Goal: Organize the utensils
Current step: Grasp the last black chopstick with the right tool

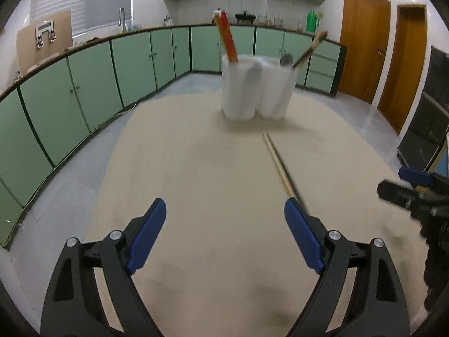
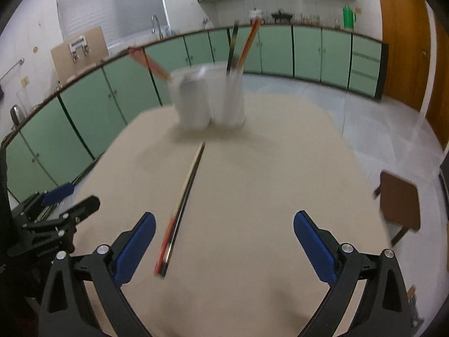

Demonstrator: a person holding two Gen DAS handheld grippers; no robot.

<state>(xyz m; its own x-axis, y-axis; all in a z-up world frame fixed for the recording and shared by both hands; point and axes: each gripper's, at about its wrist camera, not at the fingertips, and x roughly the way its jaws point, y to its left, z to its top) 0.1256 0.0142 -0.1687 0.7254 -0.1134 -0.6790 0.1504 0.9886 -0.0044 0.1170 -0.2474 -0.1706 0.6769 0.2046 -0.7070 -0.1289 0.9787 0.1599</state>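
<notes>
A white utensil holder with several compartments stands at the far middle of the beige table. Red-orange sticks and a spoon with a wooden handle stand in it. A pair of chopsticks lies flat on the table before it, and shows in the right wrist view. My left gripper is open and empty; the chopsticks' near end runs behind its right finger. My right gripper is open and empty above the chopsticks' near end. The holder is blurred there.
Green kitchen cabinets run along the back and left. Wooden doors are at the right. A brown stool stands right of the table. The right gripper shows at the left view's right edge, the left gripper at the right view's left edge.
</notes>
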